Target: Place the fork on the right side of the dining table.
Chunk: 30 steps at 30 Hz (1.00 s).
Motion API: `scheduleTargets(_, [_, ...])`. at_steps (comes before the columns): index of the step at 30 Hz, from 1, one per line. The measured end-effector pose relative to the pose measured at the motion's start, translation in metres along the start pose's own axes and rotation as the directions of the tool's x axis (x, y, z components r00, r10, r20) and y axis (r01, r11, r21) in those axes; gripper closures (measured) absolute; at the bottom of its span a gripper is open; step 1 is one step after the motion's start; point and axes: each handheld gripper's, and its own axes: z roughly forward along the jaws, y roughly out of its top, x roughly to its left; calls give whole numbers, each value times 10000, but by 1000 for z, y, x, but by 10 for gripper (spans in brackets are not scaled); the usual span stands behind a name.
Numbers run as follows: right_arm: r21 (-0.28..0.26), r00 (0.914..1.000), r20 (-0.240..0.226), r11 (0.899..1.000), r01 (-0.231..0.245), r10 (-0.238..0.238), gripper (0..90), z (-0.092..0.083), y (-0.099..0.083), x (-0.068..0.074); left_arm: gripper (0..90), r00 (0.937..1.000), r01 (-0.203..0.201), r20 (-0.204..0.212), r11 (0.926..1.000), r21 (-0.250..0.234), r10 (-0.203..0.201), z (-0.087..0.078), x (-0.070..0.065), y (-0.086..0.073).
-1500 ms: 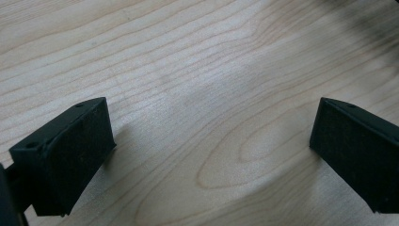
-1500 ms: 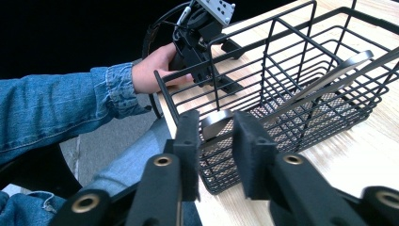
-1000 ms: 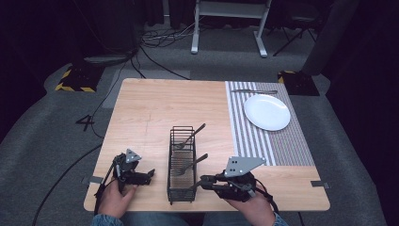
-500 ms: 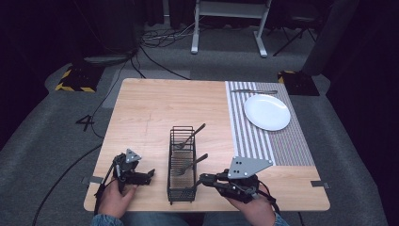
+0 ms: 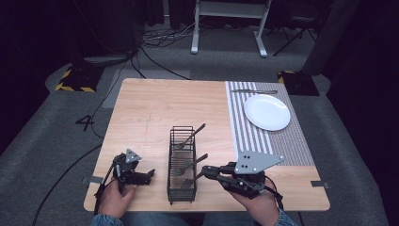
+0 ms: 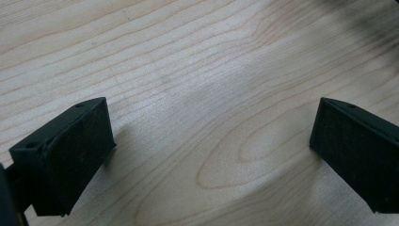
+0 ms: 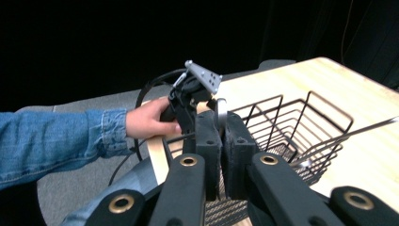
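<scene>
Black wire basket (image 5: 181, 165) at the table's (image 5: 155, 108) near edge, between both grippers, containing three forks. Right gripper (image 5: 205, 172): jaws pressed together on the end of the nearest fork's handle (image 7: 220, 114), a silver strip between the pads. Left gripper (image 5: 149, 173): jaws spread wide over bare wood, gripping nothing. One white plate (image 5: 266, 111) and one knife (image 5: 254, 91) lie on one striped mat (image 5: 291, 141).

Right tongs (image 5: 207, 171) higher, fork (image 7: 220, 115) pinched
</scene>
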Motion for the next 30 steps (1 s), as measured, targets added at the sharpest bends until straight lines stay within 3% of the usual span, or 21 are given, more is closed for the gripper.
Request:
scheduleTargets(18, [-552,9998,215,9985,41,-29,873,-36,20,-4,2,10000,-1,-2,10000,0,1,0,0,0])
scheduleTargets(30, [-888,9960,831,9957,-246,320,873,-68,22,-20,2,10000,-16,4,10000,18,16,0,0,0])
